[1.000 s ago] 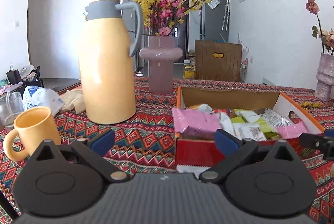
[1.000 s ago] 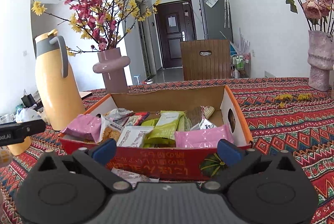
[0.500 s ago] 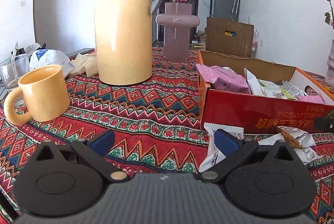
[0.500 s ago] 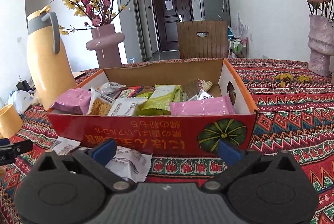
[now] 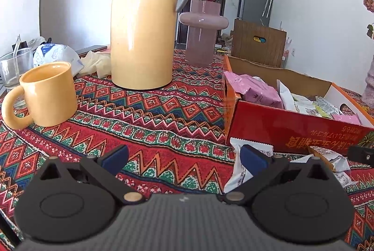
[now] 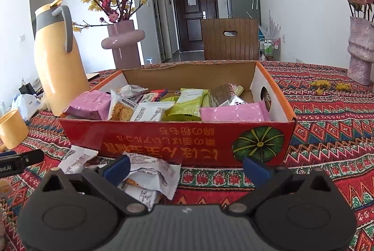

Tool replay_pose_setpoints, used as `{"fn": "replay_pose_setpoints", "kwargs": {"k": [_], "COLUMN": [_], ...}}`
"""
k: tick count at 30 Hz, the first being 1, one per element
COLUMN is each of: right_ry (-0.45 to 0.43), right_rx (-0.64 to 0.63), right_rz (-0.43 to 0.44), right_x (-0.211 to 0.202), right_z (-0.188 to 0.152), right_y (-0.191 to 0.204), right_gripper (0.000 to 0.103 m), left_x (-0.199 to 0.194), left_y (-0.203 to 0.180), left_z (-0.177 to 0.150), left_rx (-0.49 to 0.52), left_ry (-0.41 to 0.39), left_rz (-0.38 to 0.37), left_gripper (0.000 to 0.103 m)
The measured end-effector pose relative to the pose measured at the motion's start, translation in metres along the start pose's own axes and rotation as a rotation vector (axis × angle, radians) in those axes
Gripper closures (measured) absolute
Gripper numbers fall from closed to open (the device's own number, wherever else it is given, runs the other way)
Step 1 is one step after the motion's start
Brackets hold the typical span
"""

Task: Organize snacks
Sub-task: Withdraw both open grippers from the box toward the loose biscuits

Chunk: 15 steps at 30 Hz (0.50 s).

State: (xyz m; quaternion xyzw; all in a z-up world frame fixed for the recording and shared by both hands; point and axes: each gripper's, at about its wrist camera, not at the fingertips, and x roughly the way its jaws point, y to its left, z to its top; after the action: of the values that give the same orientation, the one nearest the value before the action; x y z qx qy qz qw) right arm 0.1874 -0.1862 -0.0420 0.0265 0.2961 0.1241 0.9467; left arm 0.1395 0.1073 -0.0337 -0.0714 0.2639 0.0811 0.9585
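A red and orange cardboard box [image 6: 177,141] holds several snack packets, among them pink, green and white ones. Loose white snack packets [image 6: 149,171] lie on the cloth in front of the box's near left corner. My right gripper [image 6: 185,168] is open, low over the cloth; its left finger overlaps the loose packets. My left gripper [image 5: 183,157] is open and empty, left of the box [image 5: 289,131]. A white packet [image 5: 243,169] lies at its right fingertip, and another packet [image 5: 329,157] lies further right.
A tall yellow thermos jug [image 5: 142,29] and a pink vase [image 5: 203,29] with flowers stand behind. A yellow mug [image 5: 46,94] and a glass [image 5: 14,66] sit at the left. Another vase [image 6: 360,50] stands far right. A patterned red cloth [image 5: 152,120] covers the table.
Both grippers have come down and back from above the box toward the cloth in front of it. The loose packets in front of the box have come into view.
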Motion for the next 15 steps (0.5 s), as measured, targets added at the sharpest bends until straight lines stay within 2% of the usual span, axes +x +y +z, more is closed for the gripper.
{"fn": "replay_pose_setpoints", "kwargs": {"k": [11,15], "right_ry": [0.057,0.073], "right_rx": [-0.047,-0.055], "right_rz": [0.029,-0.007], "right_x": [0.005,0.014], "right_z": [-0.003,-0.001], "right_y": [0.035,0.044], "right_gripper": [0.0,0.0], "left_x": [0.0,0.0], "left_y": [0.008,0.008], "left_z": [0.0,0.0], "left_rx": [-0.047,-0.052], "left_ry": [0.01,0.016], "left_rz": [-0.032,-0.034], "left_gripper": [0.0,0.0]}}
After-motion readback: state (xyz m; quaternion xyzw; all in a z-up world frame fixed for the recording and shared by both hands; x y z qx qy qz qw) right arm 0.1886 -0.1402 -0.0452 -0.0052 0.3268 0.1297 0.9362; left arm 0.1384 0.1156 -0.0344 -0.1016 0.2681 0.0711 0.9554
